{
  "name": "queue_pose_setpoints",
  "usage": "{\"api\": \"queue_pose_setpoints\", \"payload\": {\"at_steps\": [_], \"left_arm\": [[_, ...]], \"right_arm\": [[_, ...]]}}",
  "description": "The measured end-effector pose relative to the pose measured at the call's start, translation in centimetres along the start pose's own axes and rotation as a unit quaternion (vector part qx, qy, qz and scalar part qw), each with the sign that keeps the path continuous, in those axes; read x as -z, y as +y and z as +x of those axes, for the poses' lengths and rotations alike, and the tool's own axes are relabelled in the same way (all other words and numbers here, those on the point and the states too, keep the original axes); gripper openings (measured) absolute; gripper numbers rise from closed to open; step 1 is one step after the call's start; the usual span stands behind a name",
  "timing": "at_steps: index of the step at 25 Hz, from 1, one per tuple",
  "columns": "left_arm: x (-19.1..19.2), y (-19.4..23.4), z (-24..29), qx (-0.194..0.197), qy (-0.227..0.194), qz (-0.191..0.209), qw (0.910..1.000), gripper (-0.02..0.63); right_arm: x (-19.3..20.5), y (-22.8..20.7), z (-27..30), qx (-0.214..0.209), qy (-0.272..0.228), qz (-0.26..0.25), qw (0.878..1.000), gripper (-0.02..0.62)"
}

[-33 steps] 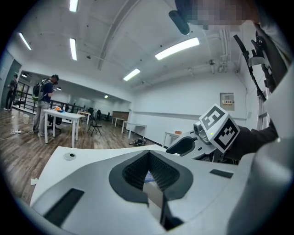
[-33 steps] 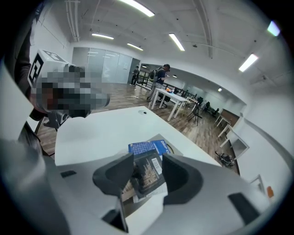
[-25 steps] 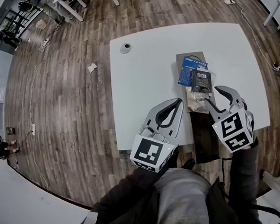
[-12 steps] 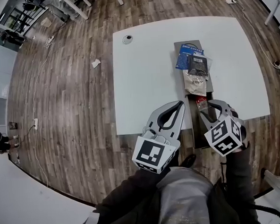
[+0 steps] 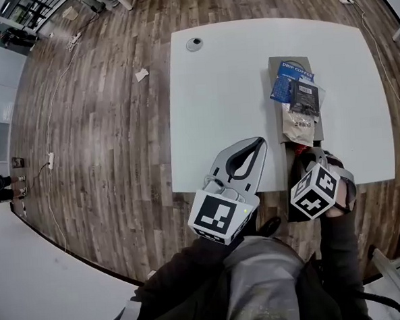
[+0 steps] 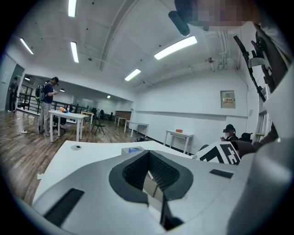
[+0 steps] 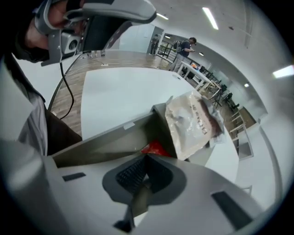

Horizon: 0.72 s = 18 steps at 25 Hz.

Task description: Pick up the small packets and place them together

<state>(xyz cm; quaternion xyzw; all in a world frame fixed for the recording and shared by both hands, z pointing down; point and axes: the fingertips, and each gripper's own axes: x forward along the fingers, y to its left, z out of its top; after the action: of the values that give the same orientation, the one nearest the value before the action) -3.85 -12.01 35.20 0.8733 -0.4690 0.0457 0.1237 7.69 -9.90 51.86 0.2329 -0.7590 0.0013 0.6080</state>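
Note:
A grey box (image 5: 273,69) lies on the white table (image 5: 216,87) with packets heaped in it: a blue coffee packet (image 5: 291,80), a black one (image 5: 305,97) and a beige one (image 5: 298,124). At its near end lies a small red packet (image 5: 298,147). My right gripper (image 5: 306,155) points steeply down there. Its jaws have just been closing, and the tips now meet on the red packet (image 7: 155,148), below the beige packet (image 7: 190,120). My left gripper (image 5: 245,153) hovers over the table's front edge, shut and empty (image 6: 149,153).
A small round fitting (image 5: 193,44) sits near the table's far left corner. A paper scrap (image 5: 141,74) and cables lie on the wooden floor. The table's front edge runs just under both grippers. A person (image 6: 48,103) stands by distant tables.
My right gripper has dropped toward the near end of the grey box and its wide jaws have shut there. The left gripper stays shut and has shifted only slightly.

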Motion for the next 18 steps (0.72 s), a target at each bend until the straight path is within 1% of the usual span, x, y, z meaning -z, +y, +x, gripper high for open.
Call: {"api": "queue_pose_setpoints", "payload": {"at_steps": [4, 6, 8, 9, 12, 13, 14, 15, 16, 18], "left_arm": [[0.5, 0.3, -0.1, -0.001, 0.005, -0.008, 1.0000, 0.002], [0.6, -0.1, -0.3, 0.002, 0.005, -0.007, 1.0000, 0.002], [0.5, -0.8, -0.5, 0.008, 0.002, -0.004, 1.0000, 0.002], [0.3, -1.2, -0.5, 0.011, 0.000, -0.003, 0.9999, 0.002], [0.0, -2.4, -0.8, 0.021, -0.005, -0.001, 0.9998, 0.002], [0.0, -2.6, -0.9, 0.023, -0.005, -0.002, 0.9997, 0.002], [0.0, -2.7, -1.0, 0.024, -0.006, -0.003, 0.9997, 0.002], [0.1, -2.7, -1.0, 0.023, -0.006, -0.004, 0.9997, 0.002], [0.1, -2.7, -1.1, 0.022, -0.007, -0.004, 0.9997, 0.002], [-0.1, -2.4, -1.0, 0.021, -0.008, -0.004, 0.9997, 0.002]], "right_arm": [[0.6, 0.7, 0.8, -0.013, 0.042, -0.033, 0.998, 0.006], [0.8, 1.9, 0.5, -0.035, 0.048, -0.046, 0.997, 0.006], [0.9, 3.5, 0.1, -0.057, 0.043, -0.050, 0.996, 0.006], [0.9, 4.0, -0.3, -0.064, 0.032, -0.039, 0.997, 0.006], [0.5, 3.7, -2.1, -0.061, -0.029, 0.032, 0.997, 0.008], [0.5, 3.3, -2.6, -0.058, -0.038, 0.042, 0.997, 0.040], [0.7, 2.9, -2.8, -0.057, -0.040, 0.041, 0.997, 0.130], [0.8, 2.7, -2.7, -0.058, -0.035, 0.032, 0.997, 0.207], [0.8, 2.6, -2.5, -0.061, -0.029, 0.019, 0.998, 0.242], [0.9, 2.8, -1.6, -0.071, -0.014, -0.003, 0.997, 0.281]]}}
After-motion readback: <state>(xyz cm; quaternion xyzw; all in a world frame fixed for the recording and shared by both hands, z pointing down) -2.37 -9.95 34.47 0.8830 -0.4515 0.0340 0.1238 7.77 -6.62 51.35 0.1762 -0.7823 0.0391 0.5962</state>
